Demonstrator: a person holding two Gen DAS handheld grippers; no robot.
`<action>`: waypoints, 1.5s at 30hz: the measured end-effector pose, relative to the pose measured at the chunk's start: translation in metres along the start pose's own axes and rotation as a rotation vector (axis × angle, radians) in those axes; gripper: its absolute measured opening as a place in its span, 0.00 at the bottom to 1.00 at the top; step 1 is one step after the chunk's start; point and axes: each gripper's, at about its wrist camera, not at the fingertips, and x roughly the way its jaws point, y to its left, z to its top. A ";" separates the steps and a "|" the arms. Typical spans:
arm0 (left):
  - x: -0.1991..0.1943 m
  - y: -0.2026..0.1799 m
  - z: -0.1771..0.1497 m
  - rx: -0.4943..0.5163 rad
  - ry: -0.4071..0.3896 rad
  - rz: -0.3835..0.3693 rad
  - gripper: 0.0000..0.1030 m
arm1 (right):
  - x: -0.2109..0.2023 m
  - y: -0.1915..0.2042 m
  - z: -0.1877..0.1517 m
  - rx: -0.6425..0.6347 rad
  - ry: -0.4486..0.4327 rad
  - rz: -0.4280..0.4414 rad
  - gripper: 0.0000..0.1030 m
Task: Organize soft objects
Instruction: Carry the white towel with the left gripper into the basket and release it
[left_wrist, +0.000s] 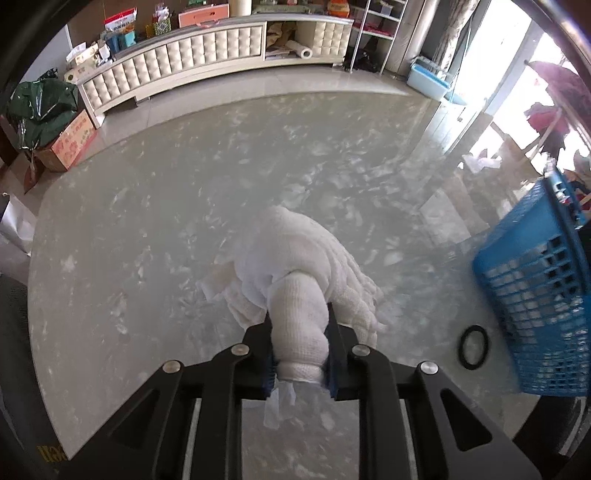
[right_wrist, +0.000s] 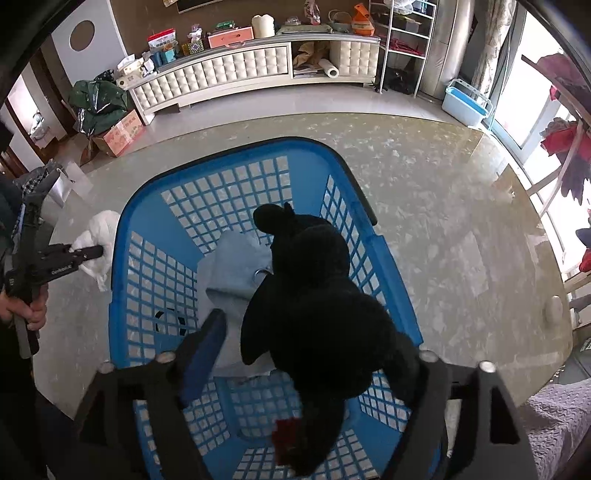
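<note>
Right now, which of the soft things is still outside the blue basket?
The white knitted gloves, pinched in the left tongs over the table. The black plush toy and pale blue cloth are in the basket.

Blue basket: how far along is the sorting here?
Done: a light blue cloth lies in the blue basket, and the black plush toy sits over it between the right claw's open jaws. In hand: the left claw pinches the white knitted gloves on the table. Left: gloves into the basket.
</note>
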 end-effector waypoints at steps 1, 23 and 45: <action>-0.006 -0.002 -0.001 0.000 -0.009 -0.007 0.18 | 0.000 0.001 0.000 -0.004 -0.001 -0.005 0.82; -0.124 -0.074 -0.036 0.058 -0.128 -0.070 0.18 | -0.042 -0.019 -0.035 -0.012 -0.030 -0.059 0.98; -0.171 -0.192 -0.044 0.211 -0.172 -0.158 0.18 | -0.061 -0.047 -0.063 -0.004 -0.046 -0.032 0.98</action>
